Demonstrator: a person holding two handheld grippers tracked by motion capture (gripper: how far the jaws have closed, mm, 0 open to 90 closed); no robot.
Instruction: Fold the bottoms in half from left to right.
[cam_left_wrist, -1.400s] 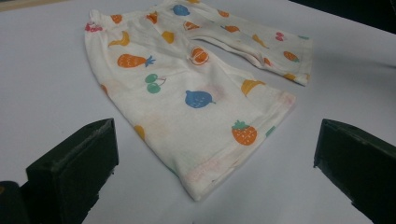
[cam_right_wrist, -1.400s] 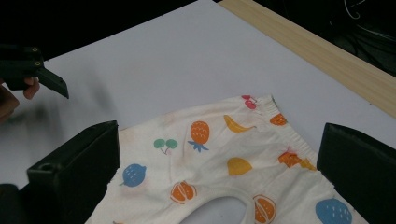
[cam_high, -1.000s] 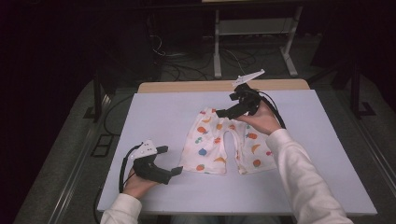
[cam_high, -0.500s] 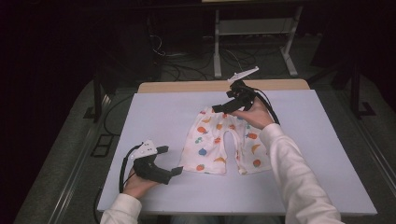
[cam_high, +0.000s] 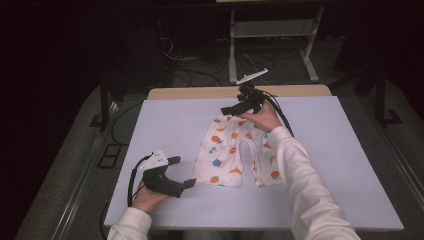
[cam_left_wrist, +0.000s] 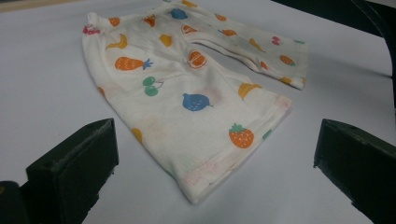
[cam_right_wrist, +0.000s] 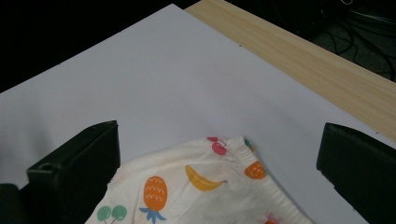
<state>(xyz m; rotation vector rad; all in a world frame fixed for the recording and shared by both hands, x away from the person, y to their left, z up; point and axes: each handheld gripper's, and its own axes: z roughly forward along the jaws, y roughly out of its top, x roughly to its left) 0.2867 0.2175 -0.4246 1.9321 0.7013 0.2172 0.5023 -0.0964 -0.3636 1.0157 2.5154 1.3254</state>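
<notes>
I am working over the tabletop (cam_high: 150, 130), a broad, smooth, pale lilac sheet laid on a wooden board whose light grain is showing as a strip along the far edge. Everything else I am placing against the shorts (cam_high: 235, 152).

The shorts are lying flat near the middle of the tabletop, waistband pointing to the far edge and the two legs pointing back toward me. They are soft, thin white knit, printed with small fruits: pineapple, banana, cherries, strawberry. The waistband is gathered and ribbed, the leg hems stitched flat. I judge they are spread out like this so a fold can start from a clean outline.

My right gripper (cam_high: 239, 107) is hovering at the waistband end of the shorts, its black blocky fingers (cam_right_wrist: 74, 175) standing wide apart with the left corner of the waistband between them; they are touching no cloth. I judge it is lining up to pinch that corner.

My left gripper (cam_high: 177, 172) is sitting just off the hem of the left leg of the shorts, low over the tabletop, fingers (cam_left_wrist: 74, 170) spread wide and holding nothing, aimed at that hem (cam_left_wrist: 205, 179), likely to take the matching near corner.
</notes>
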